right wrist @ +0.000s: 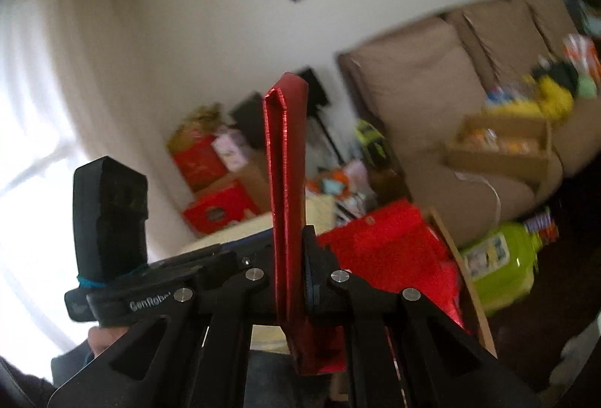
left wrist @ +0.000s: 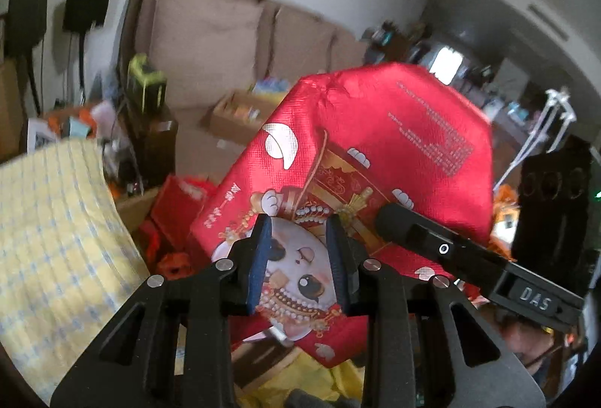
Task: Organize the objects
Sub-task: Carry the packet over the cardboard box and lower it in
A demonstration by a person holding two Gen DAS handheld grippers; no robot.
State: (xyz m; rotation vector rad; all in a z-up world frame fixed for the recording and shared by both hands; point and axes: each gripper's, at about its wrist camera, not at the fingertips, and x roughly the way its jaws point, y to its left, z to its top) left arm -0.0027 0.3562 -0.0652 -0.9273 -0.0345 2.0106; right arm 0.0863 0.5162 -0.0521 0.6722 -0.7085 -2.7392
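- Nearest to us, our right tool (right wrist: 291,280) was clamped on a red bag (right wrist: 287,182), seen edge-on in the right wrist view: a folded red strip rising between the pressed pads.
- Our left tool (left wrist: 298,259) stood a little apart, its blue pads (left wrist: 261,257) either side of the cartoon face printed on the bag's broad side; we could not tell whether they touched the fabric.
- So the bag was up in the air between both tools, not yet put anywhere. We judged the job as mid-carry at best.
- Below it lay yellow wrapping (left wrist: 300,381), and to the left a yellow checked cloth (left wrist: 56,220).
- Further off, plenty was left: red boxes (right wrist: 214,190) stacked by the wall, a green jug (right wrist: 499,265) on the floor, cardboard boxes (right wrist: 499,141) on the sofa (left wrist: 225,43).
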